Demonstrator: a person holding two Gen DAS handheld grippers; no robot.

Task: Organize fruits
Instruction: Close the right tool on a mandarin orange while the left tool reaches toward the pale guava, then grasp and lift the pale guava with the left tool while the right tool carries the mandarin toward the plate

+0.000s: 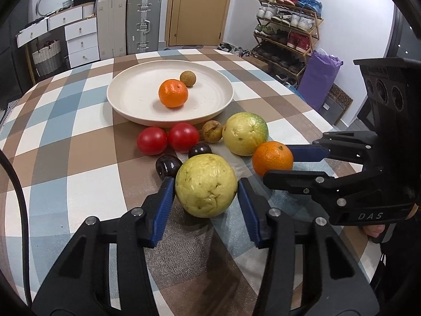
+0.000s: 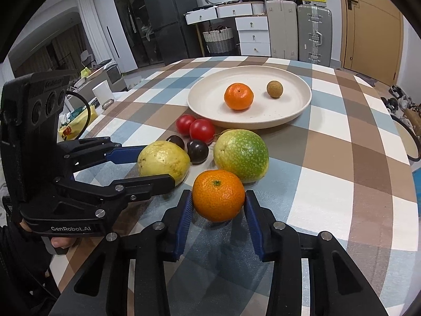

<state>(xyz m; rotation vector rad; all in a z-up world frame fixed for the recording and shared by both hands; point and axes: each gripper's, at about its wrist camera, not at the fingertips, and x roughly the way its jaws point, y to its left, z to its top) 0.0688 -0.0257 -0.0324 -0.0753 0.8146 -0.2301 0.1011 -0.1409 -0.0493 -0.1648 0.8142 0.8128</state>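
My left gripper [image 1: 206, 183] is shut on a yellow guava [image 1: 206, 192] on the checked tablecloth, its blue pads against both sides. Just to the right, my right gripper [image 2: 218, 194] is shut on a tangerine [image 2: 218, 202] that rests on the cloth. Beyond them lie a green-yellow guava [image 1: 244, 133], two red tomatoes [image 1: 152, 141], two dark plums [image 1: 200, 150] and a small brown fruit [image 1: 211, 131]. Farther back, a cream plate [image 1: 126, 105] holds another tangerine [image 1: 173, 93] and a brown longan [image 1: 188, 79].
The round table's edge [image 2: 394, 137] curves close on the right. Suitcases [image 1: 143, 23] and white drawers [image 1: 80, 42] stand behind the table, and a shoe rack [image 1: 286, 34] stands at the back right. A hand [image 2: 61, 242] holds the left gripper's handle.
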